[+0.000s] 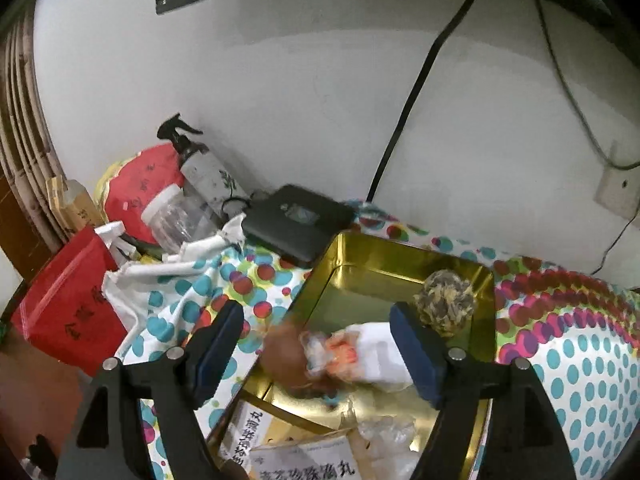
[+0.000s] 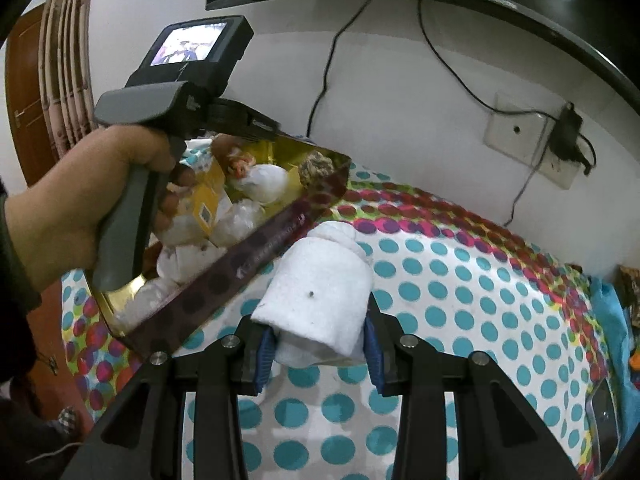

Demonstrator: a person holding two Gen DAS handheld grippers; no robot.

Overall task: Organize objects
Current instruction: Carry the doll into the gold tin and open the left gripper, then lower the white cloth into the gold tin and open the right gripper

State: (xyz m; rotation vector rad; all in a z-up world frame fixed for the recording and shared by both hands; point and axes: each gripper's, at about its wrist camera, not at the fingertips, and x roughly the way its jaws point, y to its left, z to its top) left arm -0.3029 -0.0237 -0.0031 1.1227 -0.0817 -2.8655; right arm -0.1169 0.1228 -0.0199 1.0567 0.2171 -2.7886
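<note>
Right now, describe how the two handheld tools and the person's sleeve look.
Both tools have black angular finger arms with silver round bolts and dark blue pads: left tool, right tool. The left one has a grey pistol handle and a black camera with a lit screen. The sleeve is dark.

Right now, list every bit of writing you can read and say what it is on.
"珍珠" is the only legible part of black print on the white carton in the gold tin.
Red bag: gold characters, too blurred.
Red round lid: characters, too blurred.
Second carton: black characters, unreadable.
</note>
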